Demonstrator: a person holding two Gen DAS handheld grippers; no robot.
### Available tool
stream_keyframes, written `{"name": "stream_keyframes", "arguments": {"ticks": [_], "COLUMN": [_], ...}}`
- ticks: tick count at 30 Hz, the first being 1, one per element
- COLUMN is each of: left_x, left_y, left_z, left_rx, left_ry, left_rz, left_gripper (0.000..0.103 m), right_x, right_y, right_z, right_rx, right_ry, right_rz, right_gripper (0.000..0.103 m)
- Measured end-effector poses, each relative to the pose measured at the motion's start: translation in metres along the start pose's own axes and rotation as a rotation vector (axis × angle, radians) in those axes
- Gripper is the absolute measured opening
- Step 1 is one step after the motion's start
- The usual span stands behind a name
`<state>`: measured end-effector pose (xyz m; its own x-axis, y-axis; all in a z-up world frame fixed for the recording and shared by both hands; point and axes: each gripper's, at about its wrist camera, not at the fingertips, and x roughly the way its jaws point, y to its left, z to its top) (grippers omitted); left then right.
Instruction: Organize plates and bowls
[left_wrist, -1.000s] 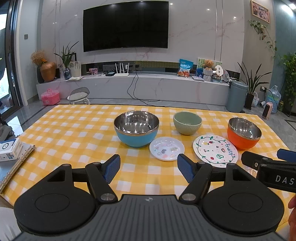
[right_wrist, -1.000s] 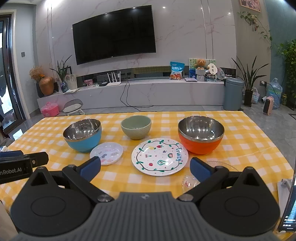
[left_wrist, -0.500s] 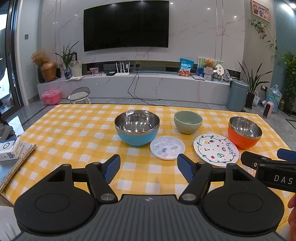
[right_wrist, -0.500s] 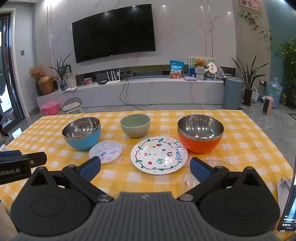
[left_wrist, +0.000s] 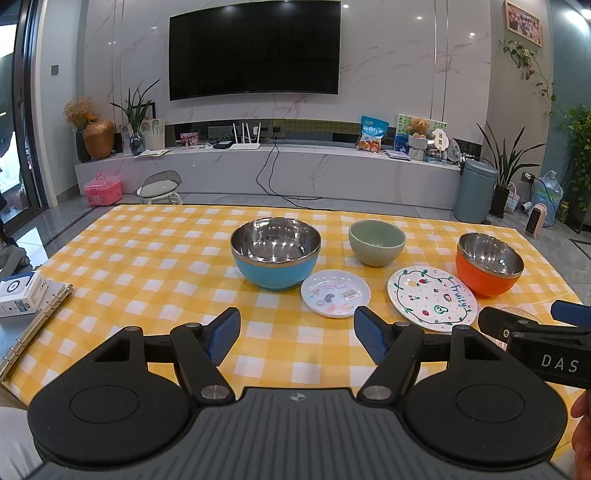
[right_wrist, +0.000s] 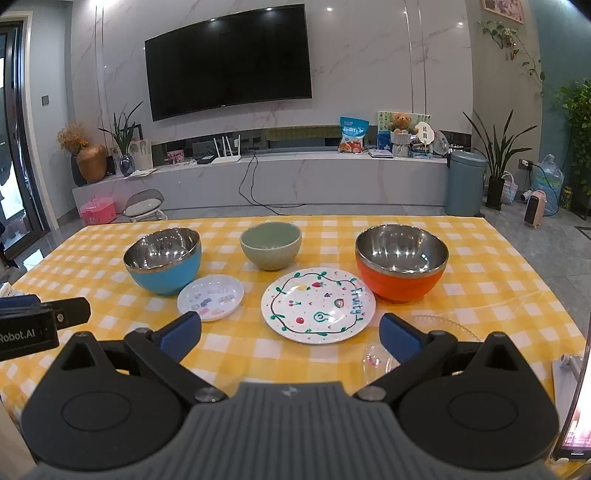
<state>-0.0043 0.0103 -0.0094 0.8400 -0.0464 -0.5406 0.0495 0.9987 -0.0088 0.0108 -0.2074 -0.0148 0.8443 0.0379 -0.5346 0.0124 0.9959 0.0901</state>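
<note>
1. A living room with a wall-mounted television (left_wrist: 255, 50) above a long marble media shelf (left_wrist: 266, 170) lies behind a worktop (left_wrist: 147, 258) covered in a yellow-and-white checked cloth.
2. On the worktop, a blue steel-lined bowl (left_wrist: 275, 253) stands at the left of the group, a green ceramic bowl (left_wrist: 376, 243) sits further back near the middle, and an orange steel-lined bowl (left_wrist: 488, 264) stands at the right.
3. A small white plate with sticker-like pictures (left_wrist: 335, 292) lies just in front of and to the right of the blue bowl, close to its base.
4. A larger white plate painted with fruit and the word "Fruity" (left_wrist: 432, 293) lies between the small plate and the orange bowl, almost touching the latter.
5. A clear glass plate (right_wrist: 443, 326) lies on the cloth in front of the orange bowl, partly hidden by a blue finger.
6. The left hand-held gripper (left_wrist: 296, 334) hovers above the near cloth, its blue pads wide apart and holding nothing.
7. The right hand-held gripper (right_wrist: 290, 334) also hovers with its pads spread wide and empty, the fruit plate framed between them.
8. A ring binder (left_wrist: 33, 325) with a small white box (left_wrist: 20, 297) on it sits at the worktop's left edge.
</note>
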Motion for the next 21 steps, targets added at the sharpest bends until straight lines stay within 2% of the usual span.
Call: {"name": "stream_keyframes", "arguments": {"ticks": [9, 15, 21], "left_x": [-0.001, -0.003, 0.001], "left_y": [0.0, -0.004, -0.017], "left_z": [-0.003, -0.004, 0.005], "left_rx": [-0.001, -0.03, -0.034], "left_ry": [0.001, 0.011, 0.03], "left_rz": [-0.004, -0.065, -0.136], "left_gripper": [0.083, 0.08, 0.078], "right_x": [0.001, 0.001, 0.006], "right_y": [0.001, 0.0, -0.018], "right_z": [0.001, 0.0, 0.006], "right_rx": [0.0, 0.008, 0.101], "right_ry": [0.012, 0.009, 0.013], "right_rz": [-0.003, -0.002, 0.003], "right_gripper": [0.1, 0.1, 0.1]}}
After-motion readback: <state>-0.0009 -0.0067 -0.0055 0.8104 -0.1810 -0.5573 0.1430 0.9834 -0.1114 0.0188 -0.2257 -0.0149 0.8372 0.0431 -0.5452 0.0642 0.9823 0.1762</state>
